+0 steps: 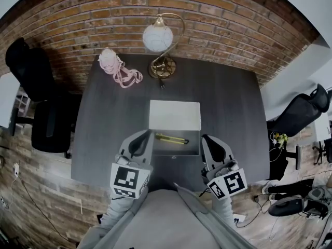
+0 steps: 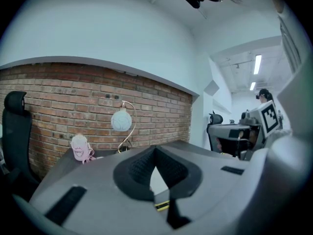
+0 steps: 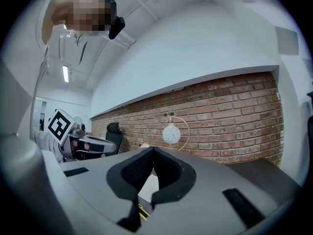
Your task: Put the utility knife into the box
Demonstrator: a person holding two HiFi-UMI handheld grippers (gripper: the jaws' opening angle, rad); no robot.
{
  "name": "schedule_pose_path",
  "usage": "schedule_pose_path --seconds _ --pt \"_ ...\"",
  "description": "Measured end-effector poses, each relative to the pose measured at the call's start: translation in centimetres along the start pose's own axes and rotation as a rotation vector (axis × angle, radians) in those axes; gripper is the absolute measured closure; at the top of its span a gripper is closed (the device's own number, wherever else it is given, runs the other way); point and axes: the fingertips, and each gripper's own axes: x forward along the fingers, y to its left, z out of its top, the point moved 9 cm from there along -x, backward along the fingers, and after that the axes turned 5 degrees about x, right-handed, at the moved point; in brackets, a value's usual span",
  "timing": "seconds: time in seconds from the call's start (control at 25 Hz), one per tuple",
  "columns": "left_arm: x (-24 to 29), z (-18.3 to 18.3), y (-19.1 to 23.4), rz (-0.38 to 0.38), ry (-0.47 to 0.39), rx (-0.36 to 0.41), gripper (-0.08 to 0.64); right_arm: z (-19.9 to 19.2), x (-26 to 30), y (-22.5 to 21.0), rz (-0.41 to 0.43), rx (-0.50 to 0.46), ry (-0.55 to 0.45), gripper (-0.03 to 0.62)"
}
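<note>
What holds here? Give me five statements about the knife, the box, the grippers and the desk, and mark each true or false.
1. The utility knife lies inside the open box. True.
2. The right gripper is shut on the knife. False: it is shut with nothing in it, beside the box's right side and apart from the knife.
3. The lamp stands at the far edge of the desk, by the brick wall. True.
4. The pink bundle lies in the box. False: it lies on the desk at the far left, beside the lamp.
5. The left gripper is wide open. False: it is shut, with nothing between its jaws.
</note>
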Motion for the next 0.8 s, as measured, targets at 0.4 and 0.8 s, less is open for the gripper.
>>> schedule_pose_path --seconds 0.4,0.8 --pt "-0.01 -0.11 -0.02 0.003 0.001 -0.005 0.54 0.01 0.05 -0.1 -0.019 -0.005 -0.002 0.575" --pt "-0.13 -0.28 0.0 0.008 0.002 -0.01 0.54 0.12 0.08 -0.07 -0.017 -0.016 0.02 0.575"
